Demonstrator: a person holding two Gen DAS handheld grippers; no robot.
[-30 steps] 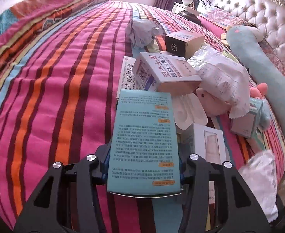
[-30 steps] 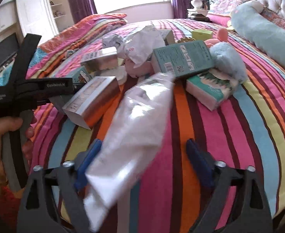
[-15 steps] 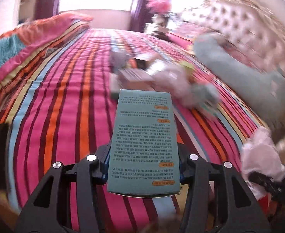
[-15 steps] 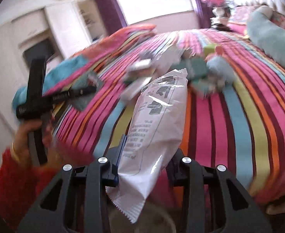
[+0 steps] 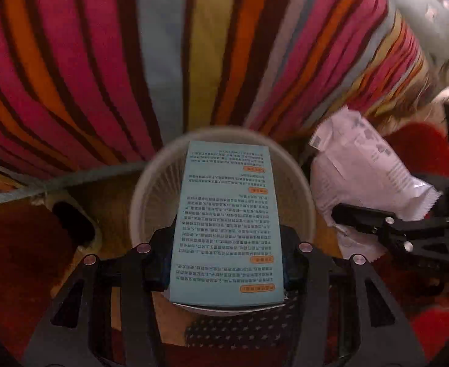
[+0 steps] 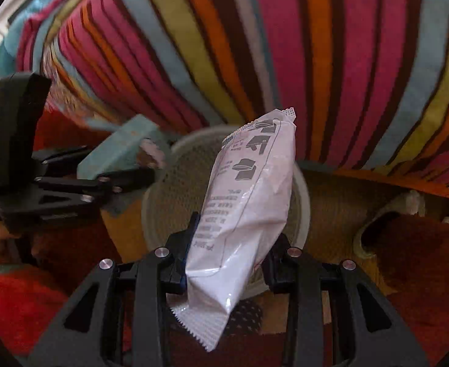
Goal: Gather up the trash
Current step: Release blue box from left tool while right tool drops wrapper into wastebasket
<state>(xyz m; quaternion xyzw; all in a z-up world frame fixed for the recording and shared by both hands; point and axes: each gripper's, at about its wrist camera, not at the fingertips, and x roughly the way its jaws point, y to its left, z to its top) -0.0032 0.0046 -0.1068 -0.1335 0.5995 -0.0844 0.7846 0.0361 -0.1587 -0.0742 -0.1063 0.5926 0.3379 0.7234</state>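
Pale-blue printed carton [image 5: 227,223] clamped in my left gripper [image 5: 224,263] and white sachet [image 6: 245,211] in my right gripper [image 6: 229,260], both poised over the mesh wastebasket [image 6: 175,189] beside the bed; next, I release.

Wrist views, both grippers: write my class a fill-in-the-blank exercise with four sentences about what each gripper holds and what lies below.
1. The left gripper is shut on a light blue ____ printed with text.
2. The right gripper is shut on a white plastic ____.
3. Below both grippers stands a round white ____ with a mesh wall.
4. The striped bedcover hangs ____ the floor where the round container stands.

Missing words: box; packet; bin; above
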